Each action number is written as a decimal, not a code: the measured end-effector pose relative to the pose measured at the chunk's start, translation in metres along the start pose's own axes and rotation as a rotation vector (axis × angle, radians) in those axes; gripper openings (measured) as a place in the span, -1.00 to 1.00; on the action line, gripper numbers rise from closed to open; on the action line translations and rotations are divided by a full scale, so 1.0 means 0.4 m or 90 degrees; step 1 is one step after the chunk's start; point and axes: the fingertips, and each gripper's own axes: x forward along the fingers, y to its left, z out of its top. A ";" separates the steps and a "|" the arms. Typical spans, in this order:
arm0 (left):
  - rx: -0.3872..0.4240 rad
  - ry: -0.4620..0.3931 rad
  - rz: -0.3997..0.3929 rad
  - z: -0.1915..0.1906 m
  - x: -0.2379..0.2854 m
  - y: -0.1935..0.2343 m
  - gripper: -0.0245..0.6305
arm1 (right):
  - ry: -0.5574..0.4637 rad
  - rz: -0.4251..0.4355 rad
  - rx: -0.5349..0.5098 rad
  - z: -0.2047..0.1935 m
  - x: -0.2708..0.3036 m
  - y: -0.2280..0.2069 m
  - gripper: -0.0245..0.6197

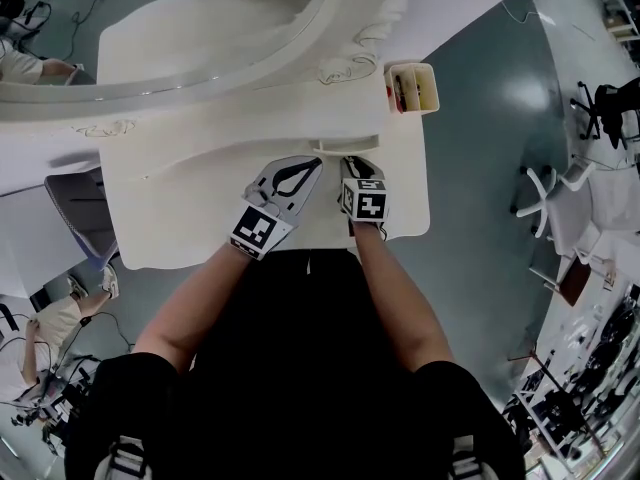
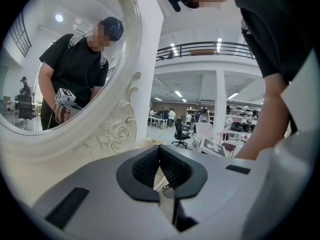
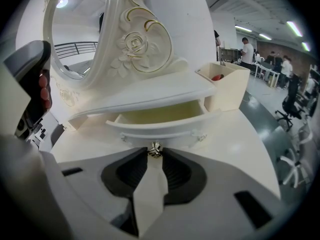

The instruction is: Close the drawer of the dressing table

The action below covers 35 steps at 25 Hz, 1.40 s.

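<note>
The white dressing table [image 1: 180, 223] has its small drawer [image 3: 161, 125] pulled partly out beneath the mirror shelf, its cream inside showing. A small metal knob [image 3: 155, 149] sits at the middle of the curved drawer front. My right gripper [image 3: 155, 153] points down at it, and its dark pads are shut on the knob at their very tips. In the head view the right gripper [image 1: 352, 164] is at the drawer front [image 1: 342, 147]. My left gripper [image 1: 316, 164] lies beside it to the left, shut with nothing in it; the left gripper [image 2: 160, 149] faces the carved mirror frame.
The large oval mirror [image 1: 190, 23] with a carved rose frame [image 3: 137, 44] stands at the back of the table. A cream open box [image 1: 412, 86] with a red item inside sits at the table's right corner. Office chairs [image 1: 545, 198] stand on the floor to the right.
</note>
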 end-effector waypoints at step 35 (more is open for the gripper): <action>-0.009 -0.004 0.035 0.029 -0.013 0.054 -0.94 | -0.013 -0.001 -0.025 0.106 0.073 -0.019 -0.62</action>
